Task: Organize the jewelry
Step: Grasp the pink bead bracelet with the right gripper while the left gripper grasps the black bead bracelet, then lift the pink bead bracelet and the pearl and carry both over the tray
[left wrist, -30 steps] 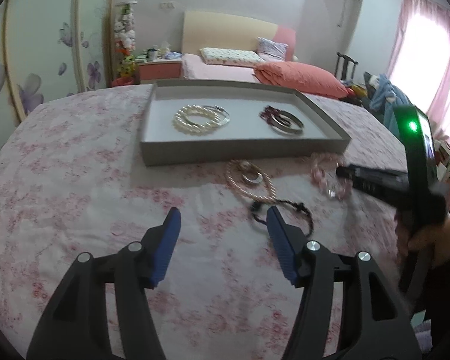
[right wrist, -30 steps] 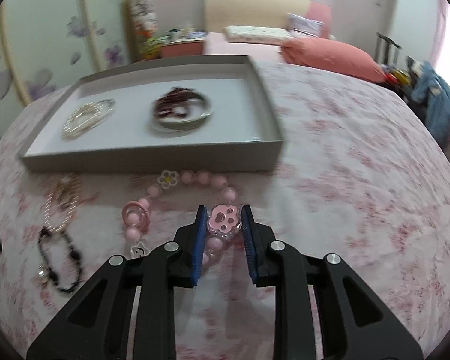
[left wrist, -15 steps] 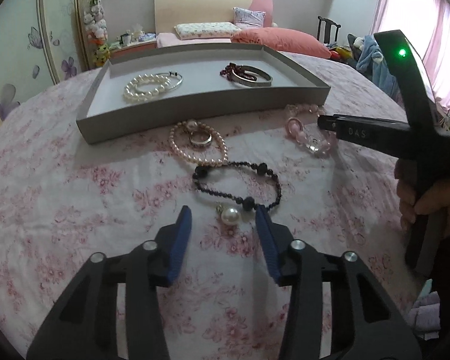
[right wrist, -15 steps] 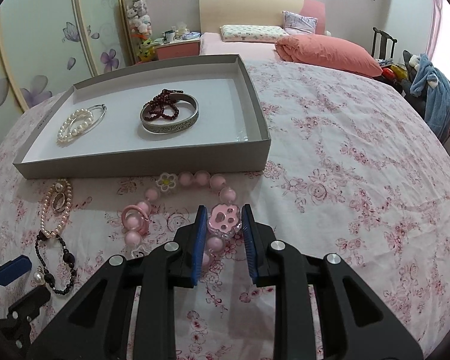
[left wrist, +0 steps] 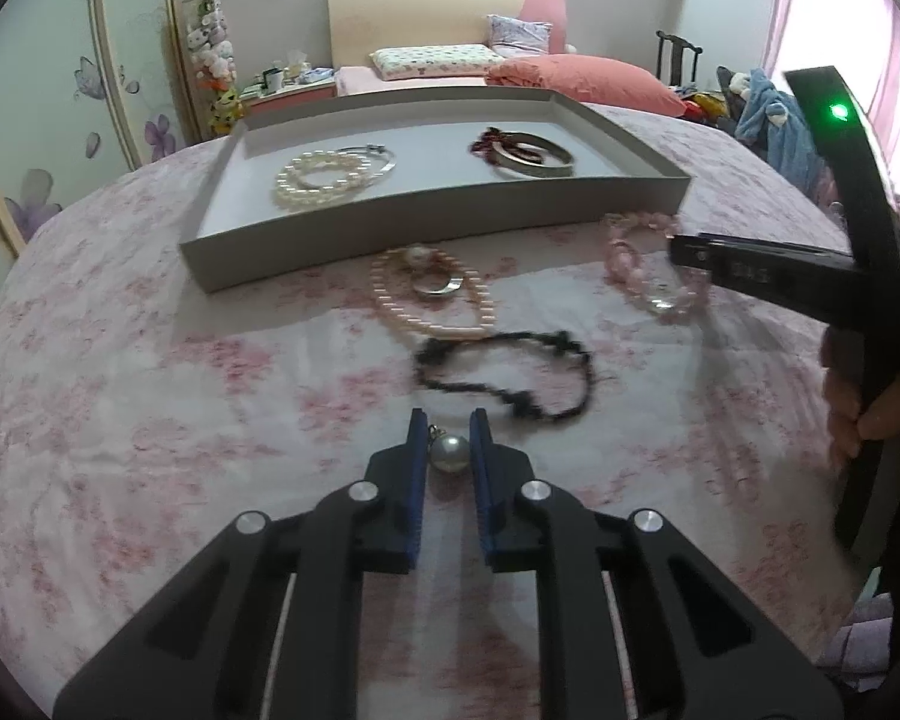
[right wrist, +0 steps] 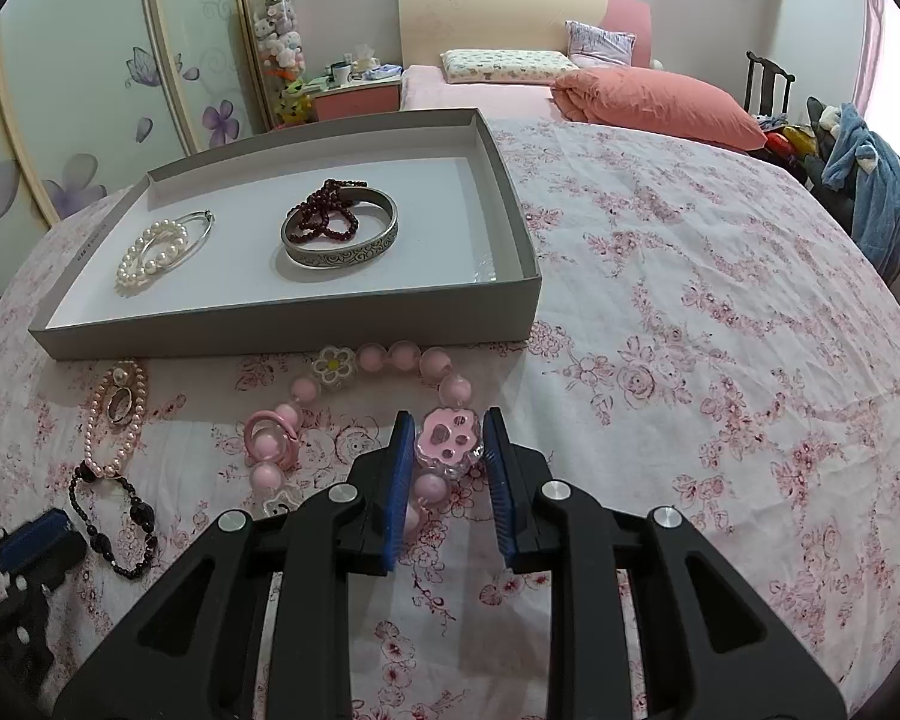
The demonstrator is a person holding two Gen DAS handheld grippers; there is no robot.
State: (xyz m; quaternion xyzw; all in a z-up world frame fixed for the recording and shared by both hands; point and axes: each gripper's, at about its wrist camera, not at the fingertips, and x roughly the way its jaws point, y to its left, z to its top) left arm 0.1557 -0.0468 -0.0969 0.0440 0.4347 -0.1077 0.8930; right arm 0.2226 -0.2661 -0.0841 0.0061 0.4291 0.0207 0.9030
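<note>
A grey tray [left wrist: 450, 222] [right wrist: 294, 324] lies on the floral cloth and holds a white pearl bracelet [left wrist: 324, 177] [right wrist: 150, 252] and a silver bangle with dark red beads [left wrist: 528, 156] [right wrist: 339, 231]. In front of it lie a pink pearl strand with a ring [left wrist: 432, 300] [right wrist: 114, 414], a black bead bracelet [left wrist: 510, 378] [right wrist: 114, 516] and a pink charm bracelet [left wrist: 648, 276] [right wrist: 354, 414]. My left gripper [left wrist: 448, 438] is shut on the black bracelet's pearl pendant [left wrist: 448, 453]. My right gripper [right wrist: 448, 438] is shut on the pink bracelet's paw charm [right wrist: 448, 435].
The table has a pink floral cloth [right wrist: 690, 360]. A bed with an orange pillow [right wrist: 648, 99] stands behind it. A chair with blue clothing [right wrist: 858, 180] is at the right. The right gripper's body [left wrist: 810, 276] reaches in from the right in the left wrist view.
My left gripper moved in to the black bracelet and closed from wide open onto its pearl pendant. My right gripper stayed shut on the paw charm.
</note>
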